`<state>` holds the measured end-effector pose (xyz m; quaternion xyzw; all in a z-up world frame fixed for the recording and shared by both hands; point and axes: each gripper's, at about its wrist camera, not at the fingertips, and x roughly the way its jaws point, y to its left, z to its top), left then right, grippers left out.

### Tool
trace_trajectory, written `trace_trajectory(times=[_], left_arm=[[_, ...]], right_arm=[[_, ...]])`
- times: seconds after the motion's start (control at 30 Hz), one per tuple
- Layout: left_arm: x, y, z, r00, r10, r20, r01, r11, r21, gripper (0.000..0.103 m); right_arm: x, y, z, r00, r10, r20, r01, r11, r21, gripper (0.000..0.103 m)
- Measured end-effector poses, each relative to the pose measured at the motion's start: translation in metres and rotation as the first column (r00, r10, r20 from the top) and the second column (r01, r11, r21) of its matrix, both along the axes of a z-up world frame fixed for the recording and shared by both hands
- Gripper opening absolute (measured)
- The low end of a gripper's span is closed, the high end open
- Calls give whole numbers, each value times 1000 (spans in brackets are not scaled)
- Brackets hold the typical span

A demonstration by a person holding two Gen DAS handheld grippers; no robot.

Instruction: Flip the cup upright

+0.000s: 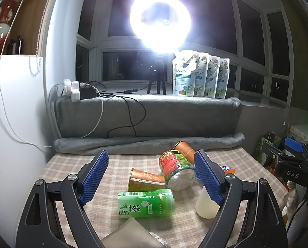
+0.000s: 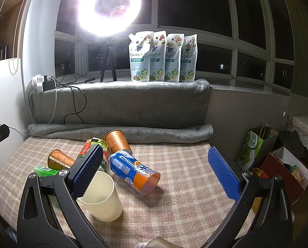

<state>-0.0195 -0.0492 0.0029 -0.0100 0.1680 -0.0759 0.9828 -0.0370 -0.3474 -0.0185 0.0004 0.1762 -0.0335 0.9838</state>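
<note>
A cream plastic cup stands upright on the checked tablecloth, mouth up, just right of my right gripper's left finger. The same cup shows in the left wrist view, partly behind that gripper's right finger. A blue-and-orange cup lies on its side in front of my right gripper, which is open and empty. My left gripper is open and empty above a lying green tea bottle, a gold cup on its side and a red-green cup.
A second gold cup lies at the back of the pile. A rolled grey blanket borders the table's far edge. Detergent pouches and a ring light stand on the sill. Bags and boxes sit off the right edge.
</note>
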Motion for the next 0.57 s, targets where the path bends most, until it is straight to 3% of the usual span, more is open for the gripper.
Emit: trace_trajectory(times=[0.57], left_arm=[[1,3,1,1000,9,6,-9,1000,-2,85]], right_arm=[[1,1,0,1000,0,-1,0,1000,-2,103]])
